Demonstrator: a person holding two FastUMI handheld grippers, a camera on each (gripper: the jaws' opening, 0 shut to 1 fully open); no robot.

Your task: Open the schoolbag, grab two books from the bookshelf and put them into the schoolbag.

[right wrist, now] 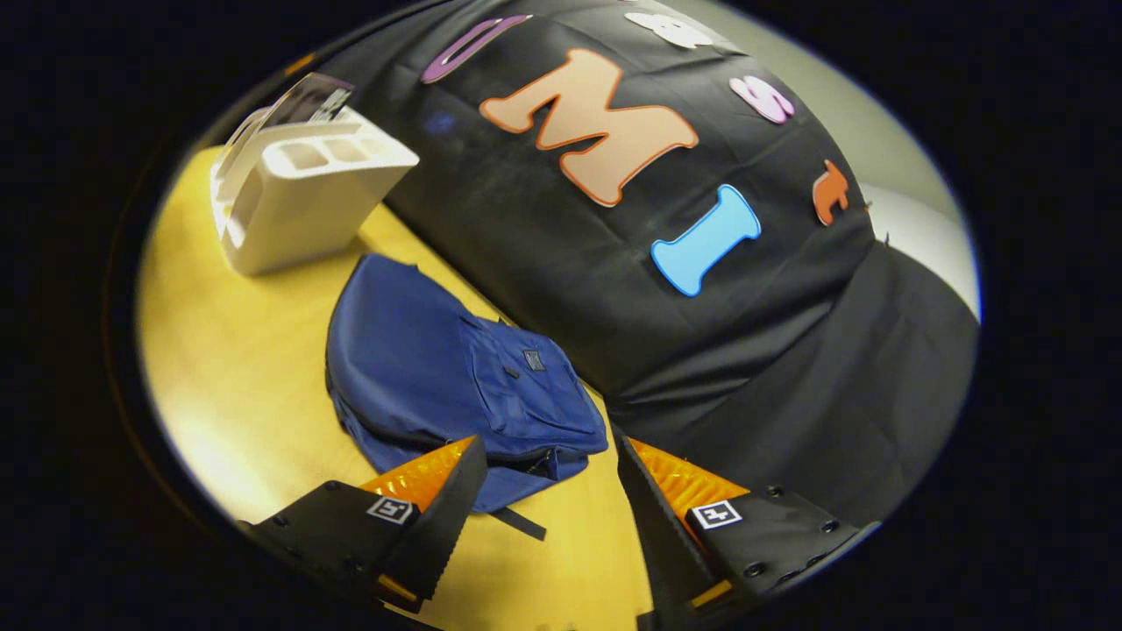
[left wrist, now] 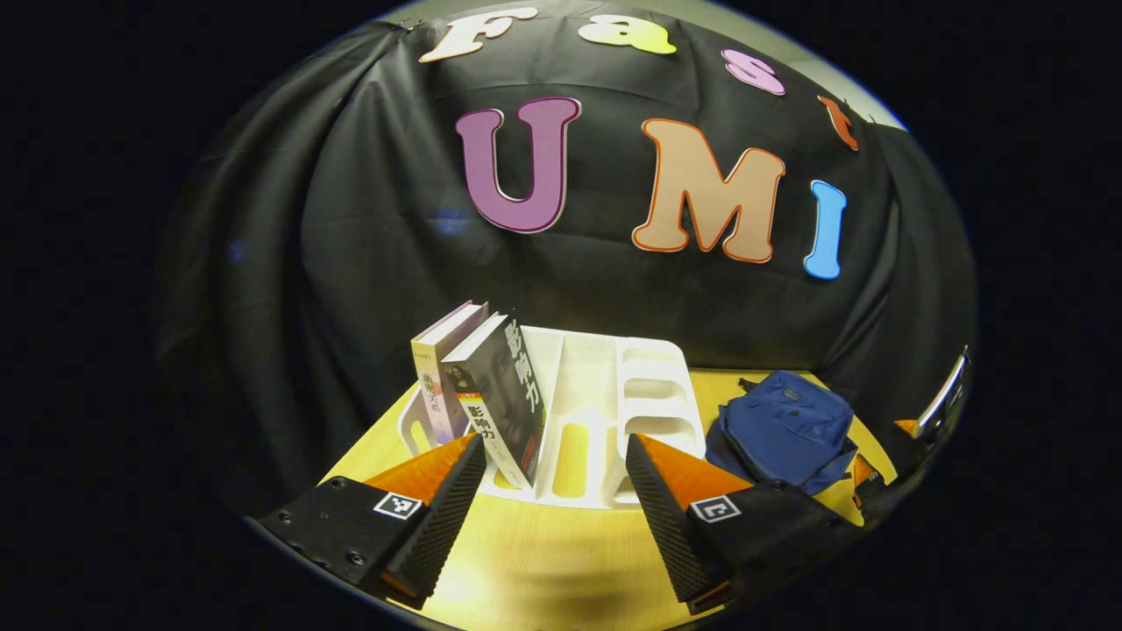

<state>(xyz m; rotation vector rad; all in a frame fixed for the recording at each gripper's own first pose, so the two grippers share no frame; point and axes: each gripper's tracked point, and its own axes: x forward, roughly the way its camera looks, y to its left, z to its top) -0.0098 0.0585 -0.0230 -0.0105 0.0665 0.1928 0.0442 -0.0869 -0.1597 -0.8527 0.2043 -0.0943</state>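
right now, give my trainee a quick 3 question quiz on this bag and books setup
1. True or false: the schoolbag is already open.
2. How many books stand in the bookshelf? A) one B) two C) four
3. Fill in: both the left gripper and the right gripper are ____.

Key:
1. False; it lies closed on the table.
2. B; the dark book and the pale book.
3. Open, holding nothing.

Warm overhead glare, fisheye-warped edges
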